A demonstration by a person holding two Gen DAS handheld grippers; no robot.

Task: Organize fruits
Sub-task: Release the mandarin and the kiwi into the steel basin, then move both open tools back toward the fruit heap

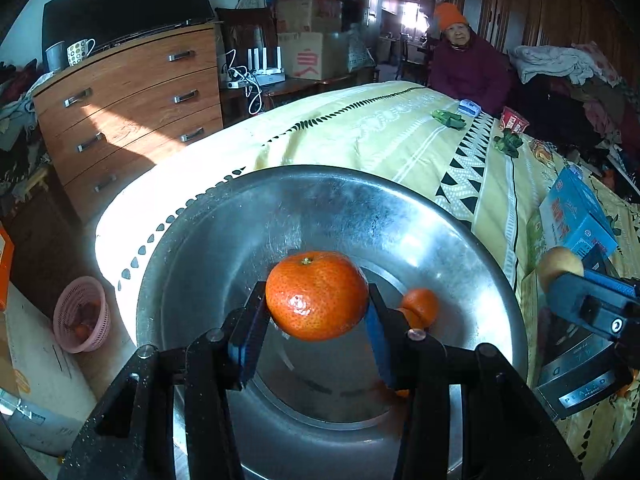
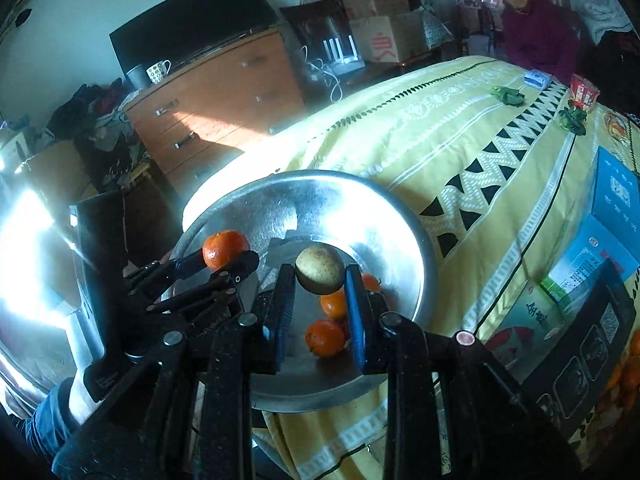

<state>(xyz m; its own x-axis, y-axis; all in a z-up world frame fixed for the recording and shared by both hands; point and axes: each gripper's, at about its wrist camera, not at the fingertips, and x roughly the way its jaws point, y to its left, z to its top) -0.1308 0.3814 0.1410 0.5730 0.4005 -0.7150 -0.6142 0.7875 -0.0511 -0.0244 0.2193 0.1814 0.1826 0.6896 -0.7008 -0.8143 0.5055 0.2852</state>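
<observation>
I have a mandarin [image 1: 316, 295] pinched in my left gripper [image 1: 316, 308] and a brownish fruit [image 2: 320, 269] clamped in my right gripper [image 2: 320, 280], both over the steel bowl [image 1: 420, 208]. Letting go from this height could bounce fruit onto the mandarins [image 2: 326, 338] already inside, or out. My fingers hide part of the bowl's floor.

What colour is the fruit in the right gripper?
Yellowish-brown, dull and speckled, unlike the oranges. The fruit shows best in the right wrist view.
</observation>
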